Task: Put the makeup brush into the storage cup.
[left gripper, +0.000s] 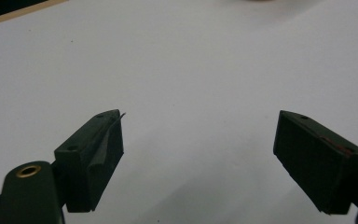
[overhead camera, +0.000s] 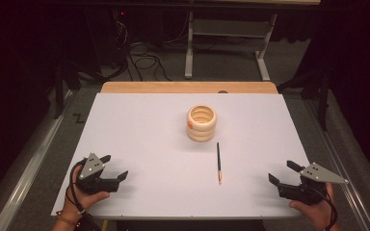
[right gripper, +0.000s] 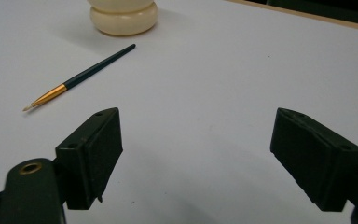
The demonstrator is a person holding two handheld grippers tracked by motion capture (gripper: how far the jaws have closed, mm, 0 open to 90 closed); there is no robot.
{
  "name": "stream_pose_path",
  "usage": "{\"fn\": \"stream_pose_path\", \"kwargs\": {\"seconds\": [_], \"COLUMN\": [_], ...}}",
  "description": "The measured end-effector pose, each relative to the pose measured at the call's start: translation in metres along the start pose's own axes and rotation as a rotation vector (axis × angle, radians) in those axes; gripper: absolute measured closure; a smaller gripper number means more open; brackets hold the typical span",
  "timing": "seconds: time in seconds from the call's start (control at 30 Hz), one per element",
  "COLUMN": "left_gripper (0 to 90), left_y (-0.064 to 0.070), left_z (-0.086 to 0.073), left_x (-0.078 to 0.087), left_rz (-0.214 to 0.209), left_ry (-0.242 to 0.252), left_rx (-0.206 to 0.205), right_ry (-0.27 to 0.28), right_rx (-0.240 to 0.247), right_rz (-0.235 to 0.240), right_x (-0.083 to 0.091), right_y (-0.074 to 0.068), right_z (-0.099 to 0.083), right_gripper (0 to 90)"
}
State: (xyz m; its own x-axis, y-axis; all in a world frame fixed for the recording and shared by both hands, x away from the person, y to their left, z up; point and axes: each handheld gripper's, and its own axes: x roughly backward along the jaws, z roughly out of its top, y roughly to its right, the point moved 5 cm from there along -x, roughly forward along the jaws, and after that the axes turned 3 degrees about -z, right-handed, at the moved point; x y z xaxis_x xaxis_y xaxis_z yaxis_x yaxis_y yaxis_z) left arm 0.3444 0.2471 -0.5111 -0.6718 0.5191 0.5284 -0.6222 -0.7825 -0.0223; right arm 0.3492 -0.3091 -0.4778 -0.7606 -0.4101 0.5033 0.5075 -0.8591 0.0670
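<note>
A cream ribbed holder [overhead camera: 202, 123] stands upright near the middle of the white table top [overhead camera: 139, 134]; its base [right gripper: 123, 18] shows at the top of the right gripper view. A thin dark paintbrush [overhead camera: 218, 162] with a gold ferrule lies flat just in front of it, tip toward me [right gripper: 81, 77]. My left gripper [overhead camera: 114, 167] rests at the near left, open with nothing between its fingers [left gripper: 93, 161]. My right gripper [overhead camera: 283, 173] sits at the near right, open and empty too, to the right of the brush.
A wooden strip [overhead camera: 188, 87] edges the table's far side. Beyond it stand a metal table frame [overhead camera: 226, 43] and loose cables [overhead camera: 144, 62] on the floor. Grey rails [overhead camera: 29, 163] run along the table's left side.
</note>
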Motion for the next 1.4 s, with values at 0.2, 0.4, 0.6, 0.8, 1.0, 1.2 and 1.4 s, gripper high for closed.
{"fn": "stream_pose_path", "kwargs": {"seconds": [0.2, 0.4, 0.6, 0.8, 1.0, 1.2, 1.4], "left_gripper": [16.4, 16.7, 17.0, 18.3, 19.1, 19.3, 19.6], "left_y": [-0.001, -0.001, 0.001, 0.002, 0.003, 0.004, 0.003], "left_z": [0.000, 0.000, -0.001, -0.001, 0.000, -0.001, -0.001], "left_x": [0.002, 0.002, 0.000, -0.001, -0.001, -0.001, 0.000], "left_rz": [0.010, 0.017, -0.003, 0.004, -0.003, -0.013, -0.015], "left_ry": [0.006, 0.002, -0.008, -0.009, -0.009, -0.011, -0.008], "left_rx": [0.003, -0.002, 0.001, -0.009, -0.012, -0.017, -0.014], "right_ry": [-0.004, -0.039, -0.119, -0.172, -0.197, -0.246, -0.312], "right_rx": [0.046, 0.075, 0.065, 0.052, 0.049, 0.083, 0.099], "right_rz": [-0.006, 0.015, 0.035, 0.042, 0.078, 0.080, 0.133], "right_x": [0.003, 0.002, 0.001, -0.007, -0.017, -0.028, -0.048], "right_y": [-0.003, -0.008, -0.013, -0.015, -0.028, -0.040, -0.062], "right_z": [0.013, 0.025, 0.036, 0.043, 0.053, 0.061, 0.065], "right_gripper": [17.3, 17.7, 21.6, 24.8, 25.8, 27.6, 28.6]}}
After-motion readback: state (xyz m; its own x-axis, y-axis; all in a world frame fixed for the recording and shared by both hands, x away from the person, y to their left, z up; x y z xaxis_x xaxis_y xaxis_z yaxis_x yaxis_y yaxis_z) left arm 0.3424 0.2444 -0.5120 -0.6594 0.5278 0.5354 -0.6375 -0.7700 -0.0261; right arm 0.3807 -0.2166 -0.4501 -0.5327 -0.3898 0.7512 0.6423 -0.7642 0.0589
